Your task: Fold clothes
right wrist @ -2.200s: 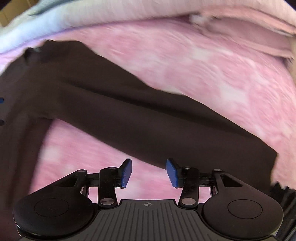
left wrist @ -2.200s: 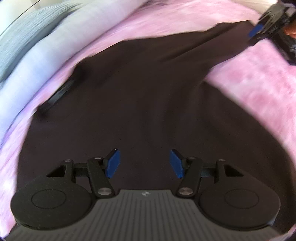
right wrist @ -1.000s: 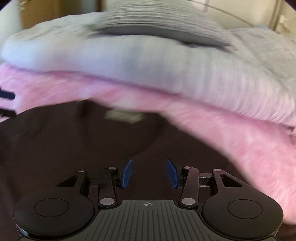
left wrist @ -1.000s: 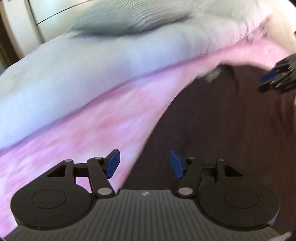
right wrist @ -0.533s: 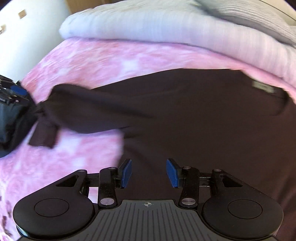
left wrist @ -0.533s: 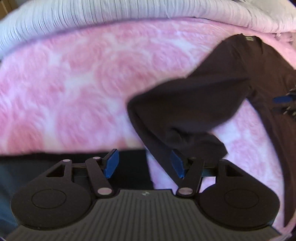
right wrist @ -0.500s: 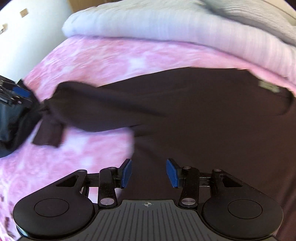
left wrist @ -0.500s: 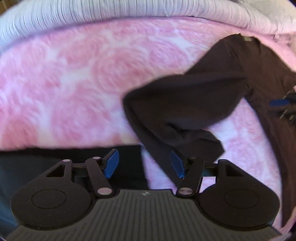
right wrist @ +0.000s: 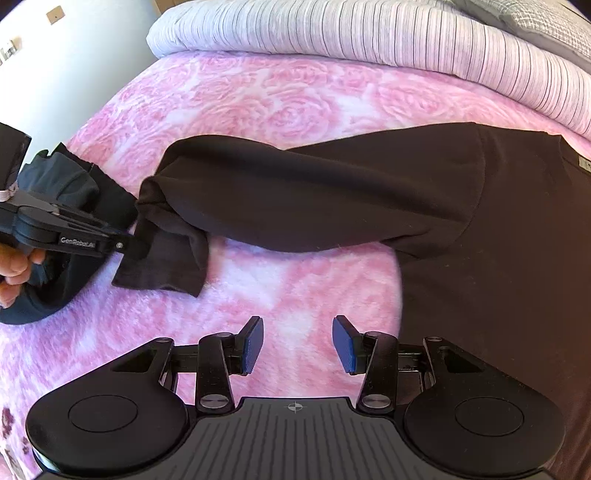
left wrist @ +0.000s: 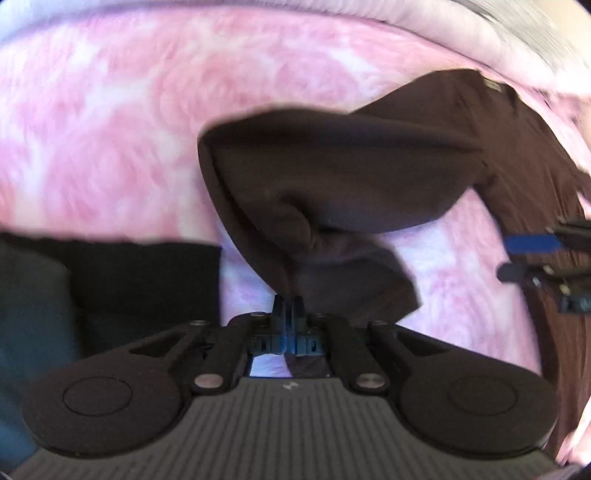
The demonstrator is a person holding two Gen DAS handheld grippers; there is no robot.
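- Dark brown cotton long-sleeved top (right wrist: 498,229): its cuff is clenched in the left hand-held gripper (left wrist: 288,304), at 9 o'clock in the right wrist view.
- Right hand-held gripper (right wrist: 297,343) hangs released over the pink rose-patterned fleece bedspread (right wrist: 258,107).
- Risk: the thin pinch may slip, dropping the sleeve.

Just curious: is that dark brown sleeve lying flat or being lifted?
Lifted: the left gripper is shut on the dark brown sleeve, its cuff end bunched and dangling.

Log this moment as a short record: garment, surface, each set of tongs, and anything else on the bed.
garment: dark brown long-sleeved top, lying on the bed, one sleeve stretched out sideways
surface: pink rose-patterned blanket
left tongs: shut on the sleeve end
right tongs: open, holding nothing, over the blanket beside the top's body
bedding: striped duvet piled along the blanket's far edge
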